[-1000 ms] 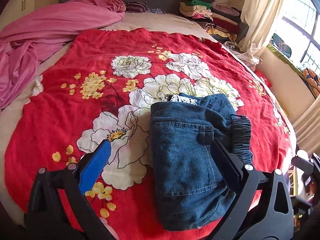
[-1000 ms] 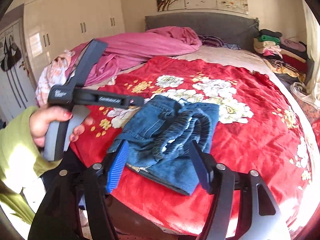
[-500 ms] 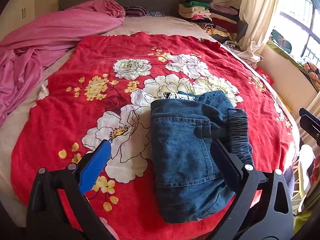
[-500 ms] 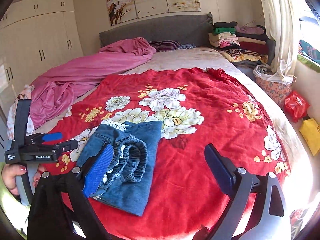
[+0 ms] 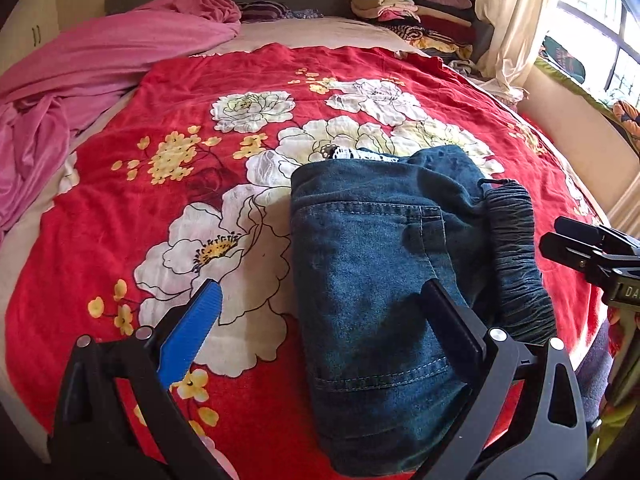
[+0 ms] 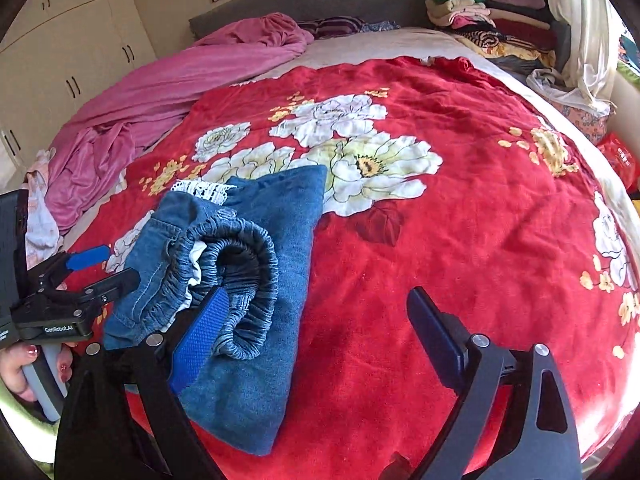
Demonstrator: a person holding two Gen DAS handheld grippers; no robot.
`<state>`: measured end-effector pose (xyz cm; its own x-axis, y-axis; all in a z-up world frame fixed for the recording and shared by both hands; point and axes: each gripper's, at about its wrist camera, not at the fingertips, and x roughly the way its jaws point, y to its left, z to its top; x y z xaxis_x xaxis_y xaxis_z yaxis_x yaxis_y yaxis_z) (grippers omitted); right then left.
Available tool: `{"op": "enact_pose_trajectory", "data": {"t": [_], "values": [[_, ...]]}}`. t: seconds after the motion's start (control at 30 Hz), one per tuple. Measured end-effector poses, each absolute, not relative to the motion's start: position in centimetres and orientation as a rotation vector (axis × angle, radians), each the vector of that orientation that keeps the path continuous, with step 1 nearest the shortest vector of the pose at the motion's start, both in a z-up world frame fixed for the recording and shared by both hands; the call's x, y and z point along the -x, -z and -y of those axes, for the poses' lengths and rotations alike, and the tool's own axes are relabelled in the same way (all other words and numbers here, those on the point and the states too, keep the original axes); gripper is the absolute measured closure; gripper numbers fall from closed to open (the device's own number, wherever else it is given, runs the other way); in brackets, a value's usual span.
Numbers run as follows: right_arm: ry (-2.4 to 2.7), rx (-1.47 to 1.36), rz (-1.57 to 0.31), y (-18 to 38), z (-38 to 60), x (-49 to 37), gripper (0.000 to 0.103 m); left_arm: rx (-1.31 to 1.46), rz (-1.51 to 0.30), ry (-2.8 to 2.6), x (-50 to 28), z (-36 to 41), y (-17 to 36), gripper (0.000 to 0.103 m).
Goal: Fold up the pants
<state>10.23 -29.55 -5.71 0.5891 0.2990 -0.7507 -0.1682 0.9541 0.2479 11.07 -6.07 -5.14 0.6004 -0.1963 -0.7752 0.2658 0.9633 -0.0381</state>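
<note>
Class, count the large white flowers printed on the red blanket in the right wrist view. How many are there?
4 in the central cluster on the red blanket: top one, left one, right one, and one partly behind the folded jeans. Others near the edges or beneath the jeans may be hidden.

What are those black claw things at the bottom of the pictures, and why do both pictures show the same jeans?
Those claws are grippers, big tongs a person holds, one in each hand. Each has a small camera looking out along its two fingers, so there are two pictures of one scene. One picture comes from the left gripper, the other from the right gripper. Both are open and hold nothing. On the red flowered blanket lie folded jeans with a stretchy waistband. The right picture also shows the person's hand holding the left gripper.
</note>
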Motion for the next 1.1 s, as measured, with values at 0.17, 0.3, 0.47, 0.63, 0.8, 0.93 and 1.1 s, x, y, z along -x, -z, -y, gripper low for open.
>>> {"op": "enact_pose_trajectory", "data": {"t": [0.17, 0.3, 0.47, 0.63, 0.8, 0.93, 1.1], "values": [[-0.348, -0.181, -0.945, 7.2, 28.3, -11.8, 0.036, -0.09, -0.91, 0.27, -11.6, 6.5, 6.4, 0.01], [-0.348, -0.227, -0.993, 8.6, 28.2, -12.8, 0.036, -0.049, -0.934, 0.286, -12.2, 6.3, 7.1, 0.01], [-0.384, -0.241, -0.965, 8.6, 27.7, -13.4, 0.046, 0.008, -0.958, 0.322, -12.6, 6.5, 7.5, 0.01], [-0.415, -0.292, -0.951, 9.3, 27.8, -13.7, 0.06, -0.001, -0.954, 0.358, -12.4, 7.7, 7.7, 0.02], [-0.43, -0.267, -0.921, 8.6, 27.1, -13.2, 0.075, 0.014, -0.966, 0.374, -12.4, 8.4, 7.7, 0.038], [-0.418, -0.229, -0.876, 7.4, 26.6, -12.1, 0.08, -0.025, -0.941, 0.367, -11.6, 9.1, 6.9, 0.052], [-0.411, -0.22, -0.848, 6.2, 26.4, -11.2, 0.083, -0.049, -0.927, 0.363, -11.0, 9.5, 5.9, 0.067]]}}
